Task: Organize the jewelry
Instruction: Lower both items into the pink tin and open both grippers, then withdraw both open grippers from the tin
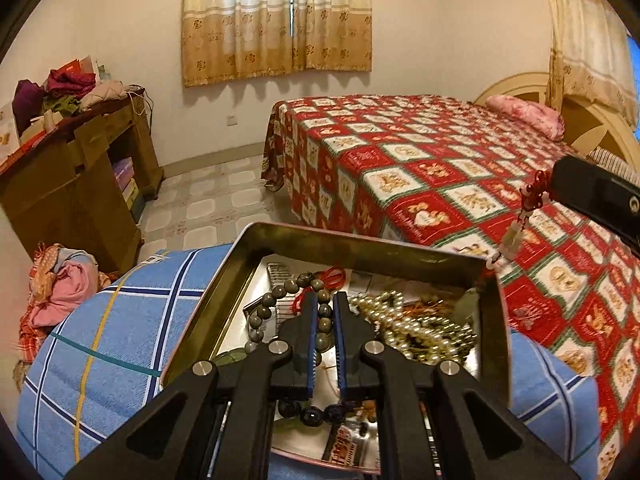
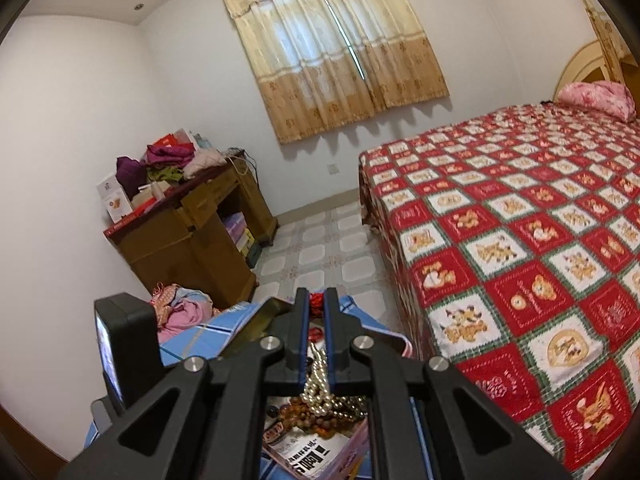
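Gripping grey bead bracelet [image 1: 267,312] in left claw [image 1: 326,300] over tin [image 1: 362,246]. Pinching red-knotted pendant string [image 1: 530,200] in right claw [image 2: 316,300], dangling at tin's far right corner.

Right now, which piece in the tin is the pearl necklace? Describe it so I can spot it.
Find the open metal tin on the blue plaid bundle. In its right half lies the pearl necklace: heaped, glossy cream beads, unlike the dull grey-green bead bracelet to its left.
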`<state>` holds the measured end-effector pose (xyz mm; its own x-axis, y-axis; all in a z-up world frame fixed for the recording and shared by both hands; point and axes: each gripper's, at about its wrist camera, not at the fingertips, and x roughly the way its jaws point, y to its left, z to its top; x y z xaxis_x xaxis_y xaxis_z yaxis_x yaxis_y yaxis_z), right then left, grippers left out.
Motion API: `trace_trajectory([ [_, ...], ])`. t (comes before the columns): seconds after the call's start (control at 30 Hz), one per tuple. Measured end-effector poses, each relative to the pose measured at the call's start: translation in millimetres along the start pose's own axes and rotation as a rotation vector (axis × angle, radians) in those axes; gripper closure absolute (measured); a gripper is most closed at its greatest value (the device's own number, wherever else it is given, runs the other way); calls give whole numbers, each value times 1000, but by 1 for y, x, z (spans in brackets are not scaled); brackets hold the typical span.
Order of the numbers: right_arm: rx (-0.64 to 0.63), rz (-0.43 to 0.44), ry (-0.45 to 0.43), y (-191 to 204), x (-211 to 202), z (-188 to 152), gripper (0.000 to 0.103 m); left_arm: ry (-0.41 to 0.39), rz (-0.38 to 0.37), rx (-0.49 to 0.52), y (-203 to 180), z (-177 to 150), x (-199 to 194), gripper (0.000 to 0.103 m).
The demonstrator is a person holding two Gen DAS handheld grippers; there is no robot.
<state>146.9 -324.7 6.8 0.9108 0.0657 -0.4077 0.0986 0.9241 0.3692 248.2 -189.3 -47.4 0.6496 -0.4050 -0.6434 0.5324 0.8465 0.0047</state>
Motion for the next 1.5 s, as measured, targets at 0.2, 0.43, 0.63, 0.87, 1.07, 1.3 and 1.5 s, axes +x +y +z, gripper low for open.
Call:
trace_trajectory([
  [0.2,6,-35,23,-6,13,-13,94,33,49,0,4,-7,17,97],
  [0.43,1,-59,69,-7,33,-33,94,34,100,25,5,-13,26,96],
  [0.63,-22,-83,83,-7,43,-42,94,31,114,29,7,-14,33,96],
  [0.87,-27,-100,102,-10,52,-49,94,37,131,36,5,-12,36,96],
  [1.07,0,-62,136,-12,56,-51,83,45,170,40,1,-12,34,95],
  [1.3,-18,-84,50,7,3,-46,26,69,174,1,5,-9,-5,38],
  [1.5,33,-126,15,14,-48,-49,22,-2,224,-9,3,-15,-63,25],
])
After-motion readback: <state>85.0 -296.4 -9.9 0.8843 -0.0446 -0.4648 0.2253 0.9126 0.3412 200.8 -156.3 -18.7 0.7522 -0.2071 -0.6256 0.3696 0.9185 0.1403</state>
